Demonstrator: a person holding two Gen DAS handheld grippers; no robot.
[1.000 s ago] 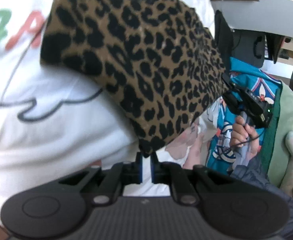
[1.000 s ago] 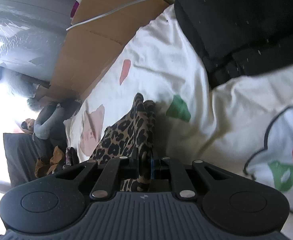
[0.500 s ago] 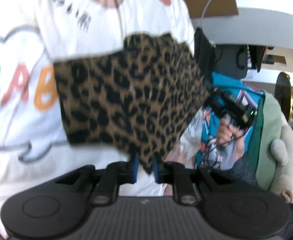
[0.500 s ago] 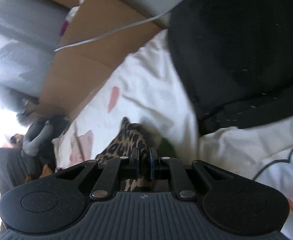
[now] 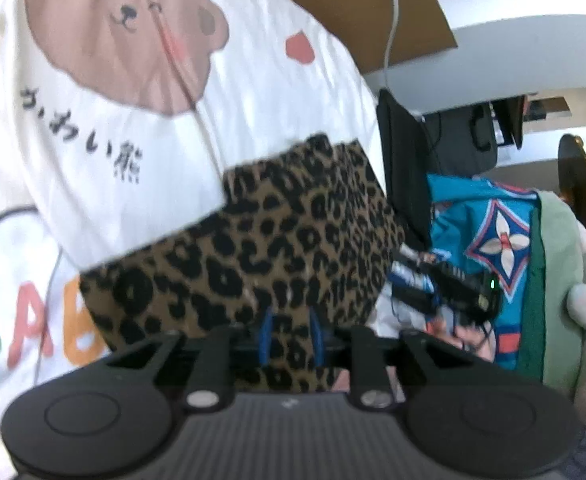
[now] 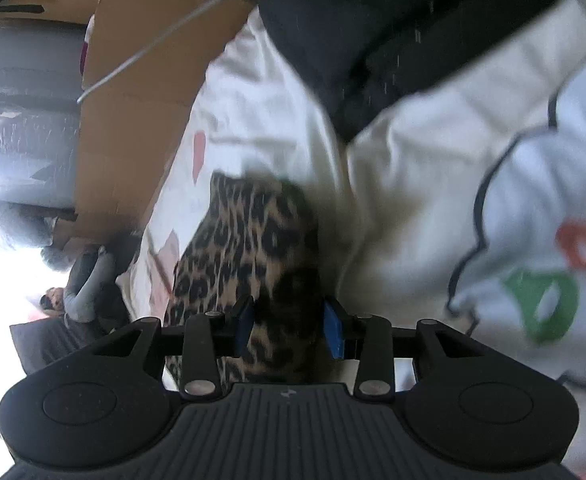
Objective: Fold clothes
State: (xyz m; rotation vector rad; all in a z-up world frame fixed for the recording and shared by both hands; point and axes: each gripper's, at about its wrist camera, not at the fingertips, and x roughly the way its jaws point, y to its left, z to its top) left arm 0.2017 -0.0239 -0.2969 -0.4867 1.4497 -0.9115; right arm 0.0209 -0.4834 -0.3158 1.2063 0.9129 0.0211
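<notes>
Claws [image 5: 291,334] opening; leopard cloth [image 5: 253,248] between; sheet [image 5: 33,240] reads "BAB".

leopard-print cloth [image 6: 249,256]: motion-blurred, near end hidden behind right gripper [image 6: 289,332] | black garment [image 6: 393,28]: cut by top edge

Both wrist views closely overlook the leopard-print cloth [image 5: 253,256].
</notes>
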